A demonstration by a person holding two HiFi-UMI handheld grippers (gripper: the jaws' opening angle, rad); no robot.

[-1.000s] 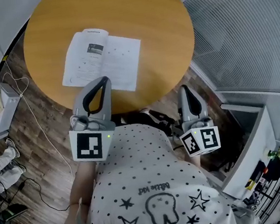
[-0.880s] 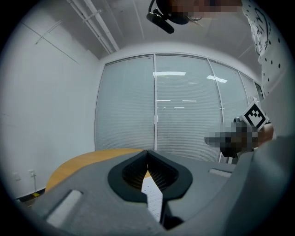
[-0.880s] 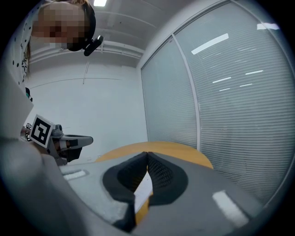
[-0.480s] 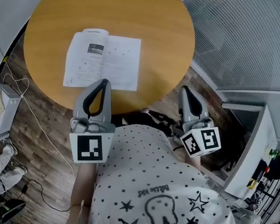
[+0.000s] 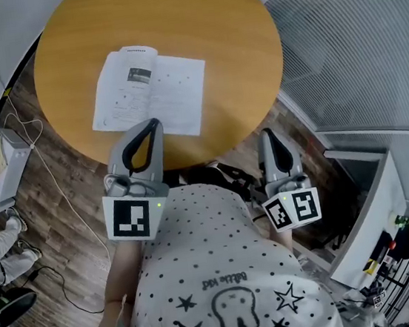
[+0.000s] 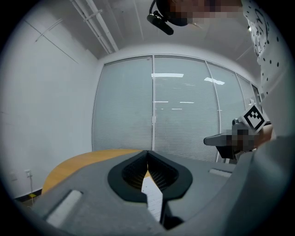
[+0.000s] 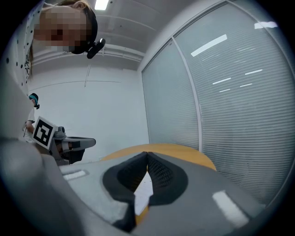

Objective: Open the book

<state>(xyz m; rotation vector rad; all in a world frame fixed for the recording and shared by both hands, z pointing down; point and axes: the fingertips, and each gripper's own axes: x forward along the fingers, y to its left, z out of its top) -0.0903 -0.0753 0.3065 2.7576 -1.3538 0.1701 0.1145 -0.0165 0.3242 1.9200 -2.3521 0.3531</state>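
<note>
While level: left gripper (image 5: 155,121), right gripper (image 5: 266,132).

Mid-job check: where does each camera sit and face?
Head view: on the person's head, steeply down at table and open book; shirt, left hand-held gripper, right hand-held gripper show.
Left gripper view: on that gripper, across the table toward blinds; shut jaws.
Right gripper view: likewise, toward the wall corner; shut jaws.
Shared: each gripper view shows the other gripper.

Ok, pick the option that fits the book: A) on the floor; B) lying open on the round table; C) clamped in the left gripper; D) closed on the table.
B: the book lies flat on the table with two white pages spread open.
</note>
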